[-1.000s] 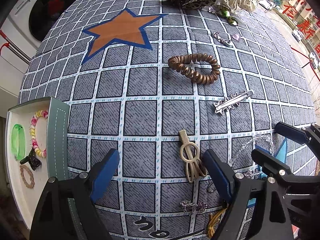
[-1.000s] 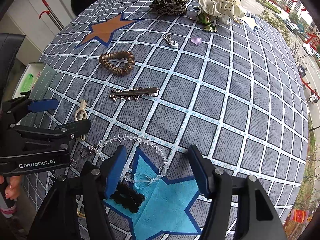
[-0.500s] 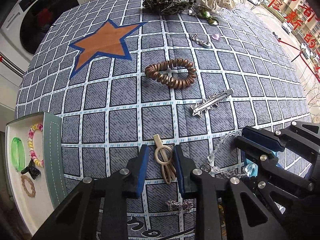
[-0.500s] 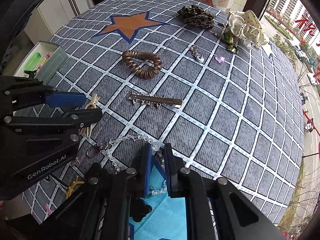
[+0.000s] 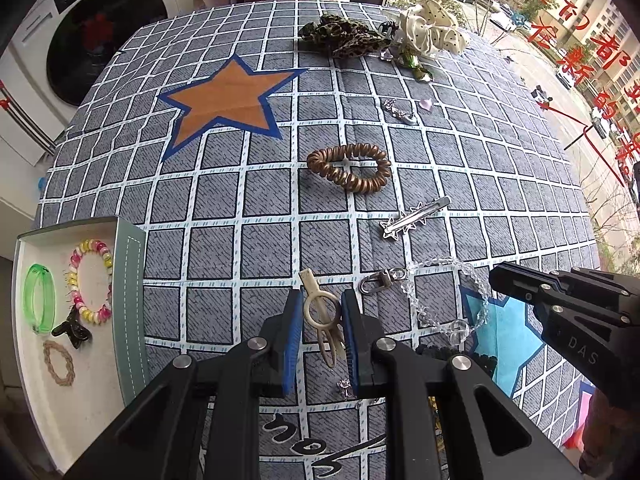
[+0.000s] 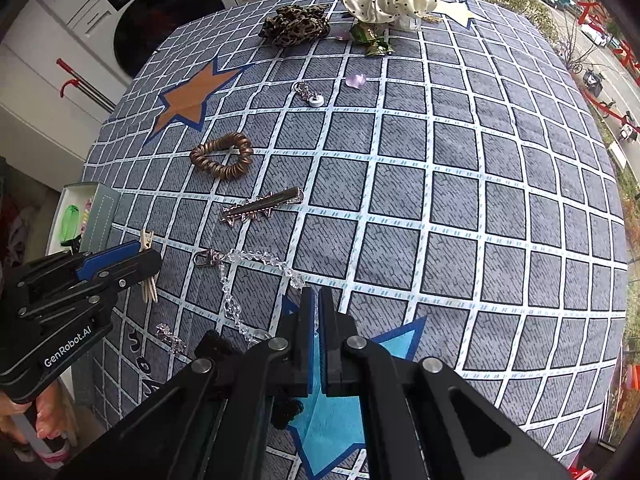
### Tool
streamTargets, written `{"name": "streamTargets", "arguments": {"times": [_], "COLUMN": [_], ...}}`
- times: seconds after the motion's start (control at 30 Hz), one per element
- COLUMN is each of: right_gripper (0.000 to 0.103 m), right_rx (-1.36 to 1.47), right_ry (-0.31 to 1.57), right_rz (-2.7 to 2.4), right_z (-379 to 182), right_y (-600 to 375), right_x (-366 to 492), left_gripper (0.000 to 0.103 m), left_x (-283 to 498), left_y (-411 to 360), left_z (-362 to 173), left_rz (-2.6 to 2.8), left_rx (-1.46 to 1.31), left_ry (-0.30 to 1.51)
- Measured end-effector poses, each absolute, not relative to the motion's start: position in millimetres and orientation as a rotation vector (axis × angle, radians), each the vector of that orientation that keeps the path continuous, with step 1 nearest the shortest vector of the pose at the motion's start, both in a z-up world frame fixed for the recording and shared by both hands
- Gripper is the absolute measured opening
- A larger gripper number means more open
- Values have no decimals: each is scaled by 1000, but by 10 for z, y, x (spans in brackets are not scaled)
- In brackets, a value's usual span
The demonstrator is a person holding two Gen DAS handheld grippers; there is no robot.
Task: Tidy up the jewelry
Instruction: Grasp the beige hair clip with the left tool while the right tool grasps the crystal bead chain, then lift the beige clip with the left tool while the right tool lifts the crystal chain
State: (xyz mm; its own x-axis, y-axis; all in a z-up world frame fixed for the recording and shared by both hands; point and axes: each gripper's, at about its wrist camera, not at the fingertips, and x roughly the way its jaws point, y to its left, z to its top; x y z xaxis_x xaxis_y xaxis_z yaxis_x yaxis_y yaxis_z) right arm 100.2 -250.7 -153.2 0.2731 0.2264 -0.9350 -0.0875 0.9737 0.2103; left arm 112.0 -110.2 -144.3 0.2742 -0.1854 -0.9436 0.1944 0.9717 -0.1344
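Left hand-held gripper (image 5: 320, 312) clamps the beige hair clip (image 5: 322, 316); right hand-held gripper (image 6: 314, 308) is closed, probably on the crystal bead chain (image 6: 240, 258), which could snag or slip.

My fingers (image 5: 294, 332) wear blue pads on black. Under me, a grey cloth (image 5: 460, 152) checked in white, an orange star (image 5: 228, 98) edged blue; a cream clip (image 5: 322, 314), a bronze coil tie (image 5: 350, 168).
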Motion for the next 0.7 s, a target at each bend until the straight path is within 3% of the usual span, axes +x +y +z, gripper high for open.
{"name": "streamTargets", "arguments": {"times": [0.1, 0.17, 0.2, 0.23, 0.3, 0.4, 0.5, 0.6, 0.7], "right_gripper": [3, 11, 27, 49, 56, 53, 29, 24, 6], "right_rx": [131, 87, 65, 45, 30, 25, -11, -101, -196], "right_ry": [1297, 1309, 1308, 1304, 1283, 1289, 1316, 1292, 1278], "right_rz": [230, 253, 269, 285, 320, 349, 350, 330, 283], "right_z": [-1568, -1586, -1588, -1583, -1555, -1566, -1665, -1666, -1674], "right_y": [-2463, -2364, -2306, -2243, -2136, -1978, -1818, -1668, -1572], "right_x": [1041, 1077, 1085, 1093, 1093, 1121, 1172, 1181, 1166], "left_gripper": [26, 26, 26, 26, 26, 26, 26, 26, 26], "left_x": [1101, 1030, 953, 960, 943, 1017, 1010, 988, 962], "left_y": [-1052, -982, -935, -879, -855, -758, -702, -633, -583], "left_z": [-1398, -1374, -1380, -1402, -1401, -1438, -1424, -1406, -1389], "left_rz": [-254, -250, -245, -241, -232, -215, -203, -196, -193], "left_rx": [6, 7, 6, 3, -7, -20, -27, -33, -41], "left_ry": [1261, 1259, 1258, 1258, 1259, 1258, 1256, 1252, 1250]}}
